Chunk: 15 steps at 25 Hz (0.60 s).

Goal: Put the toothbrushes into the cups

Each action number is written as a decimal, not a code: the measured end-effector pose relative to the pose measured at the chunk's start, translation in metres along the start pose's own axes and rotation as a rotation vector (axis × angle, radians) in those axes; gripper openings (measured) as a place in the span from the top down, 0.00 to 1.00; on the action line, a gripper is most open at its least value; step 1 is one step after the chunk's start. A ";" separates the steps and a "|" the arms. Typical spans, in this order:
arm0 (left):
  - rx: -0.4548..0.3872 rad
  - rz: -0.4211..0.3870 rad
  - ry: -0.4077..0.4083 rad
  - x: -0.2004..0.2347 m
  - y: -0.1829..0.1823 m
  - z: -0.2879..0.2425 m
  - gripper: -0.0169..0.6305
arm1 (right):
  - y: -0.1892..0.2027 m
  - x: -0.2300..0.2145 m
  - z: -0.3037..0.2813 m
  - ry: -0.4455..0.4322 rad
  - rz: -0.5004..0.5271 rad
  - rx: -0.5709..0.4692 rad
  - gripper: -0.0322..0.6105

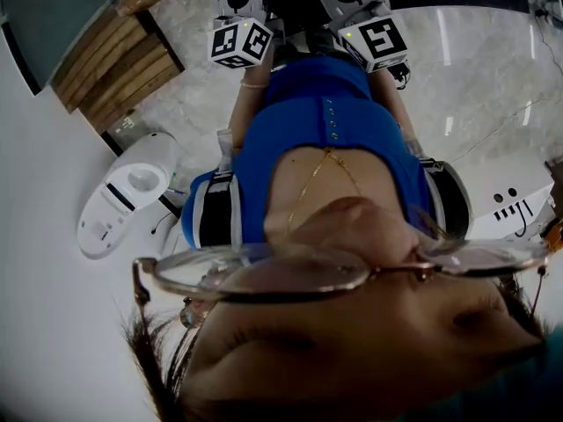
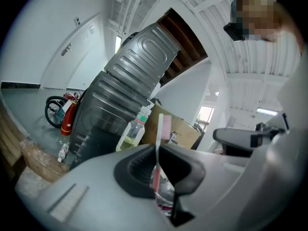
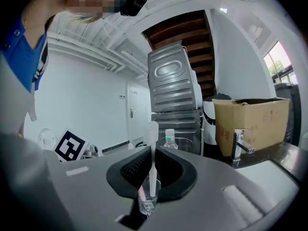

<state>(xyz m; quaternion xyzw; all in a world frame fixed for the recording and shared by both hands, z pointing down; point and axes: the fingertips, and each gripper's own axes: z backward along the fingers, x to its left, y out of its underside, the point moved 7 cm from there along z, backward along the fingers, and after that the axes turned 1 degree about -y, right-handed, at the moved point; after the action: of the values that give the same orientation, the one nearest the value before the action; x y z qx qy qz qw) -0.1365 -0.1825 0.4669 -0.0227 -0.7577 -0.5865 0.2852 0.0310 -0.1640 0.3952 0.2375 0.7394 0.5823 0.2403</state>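
Toothbrush (image 2: 164, 127) between left tool (image 2: 160, 154) jaws

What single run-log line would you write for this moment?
left gripper: shut on pink-headed toothbrush | right gripper: shut on white toothbrush | brushes: both upright, heads up | stage: both gripped

**Setting.** You are working in a bare, white-walled utility space fitted out as a washroom corner, not a lived-in home. A white toilet (image 1: 123, 196) stands on the marble floor (image 1: 475, 69) beside you, and a chrome tap (image 3: 239, 146) rises from the dark worktop (image 3: 284, 153). A tall steel appliance (image 3: 175, 100), a cardboard box (image 3: 250, 121), a fire extinguisher (image 2: 69, 119) and a bicycle wheel (image 2: 52, 110) near the wooden stair underside (image 3: 185, 30) indicate storage use.
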 end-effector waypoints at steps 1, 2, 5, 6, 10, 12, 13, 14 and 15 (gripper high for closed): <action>0.007 0.007 0.002 0.000 0.002 -0.002 0.95 | 0.000 0.000 0.000 0.004 -0.002 0.002 0.92; 0.013 0.014 0.004 0.001 0.004 -0.003 0.95 | 0.000 0.000 0.000 0.008 -0.003 0.003 0.92; 0.028 0.034 0.012 0.003 0.010 -0.008 0.95 | 0.000 -0.001 0.000 0.019 -0.005 0.006 0.91; 0.032 0.040 0.015 0.003 0.011 -0.009 0.95 | 0.001 -0.001 0.001 0.023 -0.005 0.009 0.92; 0.042 0.052 0.020 0.001 0.015 -0.010 0.95 | 0.001 -0.002 0.005 0.031 -0.008 0.018 0.92; 0.041 0.062 0.021 0.001 0.016 -0.010 0.95 | 0.001 -0.002 0.006 0.031 -0.009 0.022 0.92; 0.039 0.069 0.022 0.001 0.016 -0.010 0.95 | 0.000 -0.001 0.005 0.030 -0.009 0.023 0.92; 0.036 0.074 0.023 0.001 0.016 -0.010 0.95 | 0.000 -0.001 0.005 0.028 -0.009 0.024 0.92; 0.033 0.075 0.024 0.002 0.016 -0.010 0.94 | 0.000 -0.001 0.005 0.027 -0.009 0.024 0.92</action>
<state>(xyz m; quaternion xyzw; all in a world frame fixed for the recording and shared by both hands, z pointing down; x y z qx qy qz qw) -0.1281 -0.1867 0.4835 -0.0396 -0.7625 -0.5629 0.3164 0.0346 -0.1612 0.3941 0.2293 0.7506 0.5755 0.2299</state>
